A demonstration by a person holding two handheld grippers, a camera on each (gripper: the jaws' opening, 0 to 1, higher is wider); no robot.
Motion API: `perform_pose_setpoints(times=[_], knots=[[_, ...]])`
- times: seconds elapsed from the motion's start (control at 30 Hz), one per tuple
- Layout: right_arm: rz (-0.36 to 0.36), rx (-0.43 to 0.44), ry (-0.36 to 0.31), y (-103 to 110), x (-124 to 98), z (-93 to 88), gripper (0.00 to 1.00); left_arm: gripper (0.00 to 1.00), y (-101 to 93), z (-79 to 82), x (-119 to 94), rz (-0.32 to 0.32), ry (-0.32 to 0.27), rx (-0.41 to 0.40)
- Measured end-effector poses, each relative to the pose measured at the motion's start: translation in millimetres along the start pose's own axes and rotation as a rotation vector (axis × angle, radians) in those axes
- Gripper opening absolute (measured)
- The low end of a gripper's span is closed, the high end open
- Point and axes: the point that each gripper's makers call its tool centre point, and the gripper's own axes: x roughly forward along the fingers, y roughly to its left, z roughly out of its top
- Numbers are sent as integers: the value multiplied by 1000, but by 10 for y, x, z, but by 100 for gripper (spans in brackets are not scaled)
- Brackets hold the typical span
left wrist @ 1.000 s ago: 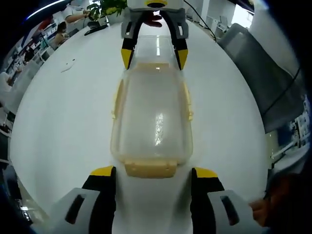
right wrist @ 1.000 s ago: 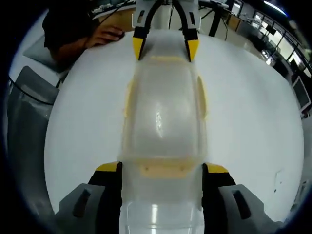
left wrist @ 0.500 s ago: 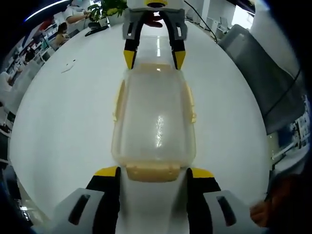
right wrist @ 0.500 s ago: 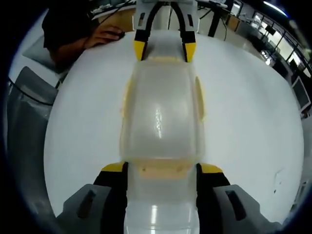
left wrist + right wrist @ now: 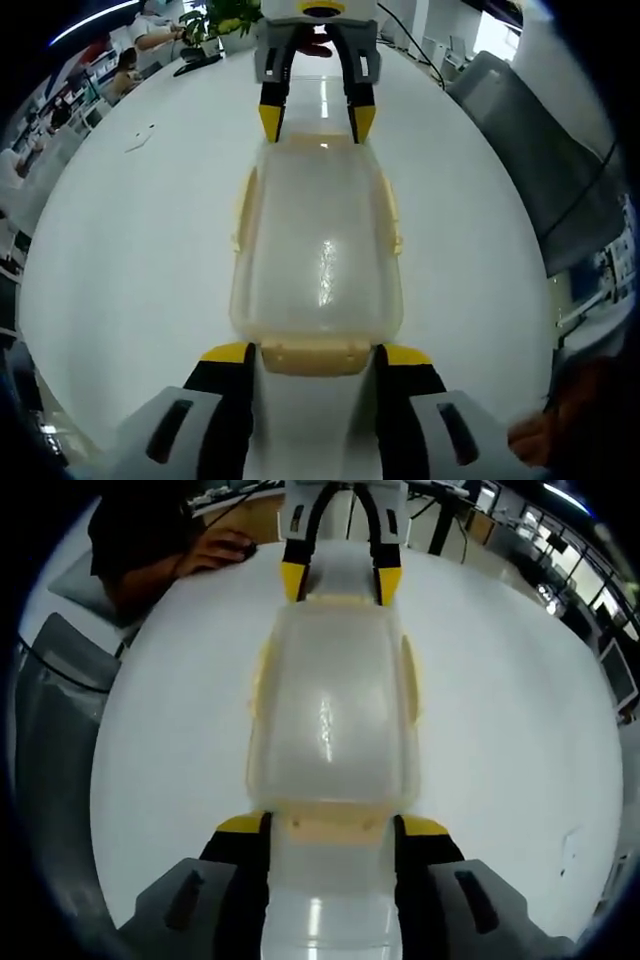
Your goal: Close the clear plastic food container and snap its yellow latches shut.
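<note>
Clear container (image 5: 318, 248): lid on, centre of white table (image 5: 130, 250).
Left gripper (image 5: 313, 356): 6 o'clock, jaws narrow, flanking end latch (image 5: 312, 354).
Right gripper (image 5: 333, 827): same at opposite latch (image 5: 330, 827).

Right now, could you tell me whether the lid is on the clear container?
On: the lid covers the clear container; whether the yellow latches are snapped, cannot tell.

White round table carrying a food container

The glossy white table (image 5: 130, 250) is bearing the lidded clear plastic food container (image 5: 318, 250) near its middle, while a small pale scrap (image 5: 139, 134) is lying well apart toward the edge.
</note>
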Motion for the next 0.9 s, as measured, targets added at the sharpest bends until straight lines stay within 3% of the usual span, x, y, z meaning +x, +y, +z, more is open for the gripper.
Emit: perform_pose_setpoints(times=[0.37,0.9], knots=[[-2,-2,1,-11,2,-2,38,38,19,-13,-2,3,0,-7],[-15,-17,11,36,-28,-4,36,33,3,-16,-17,13,18,-12]])
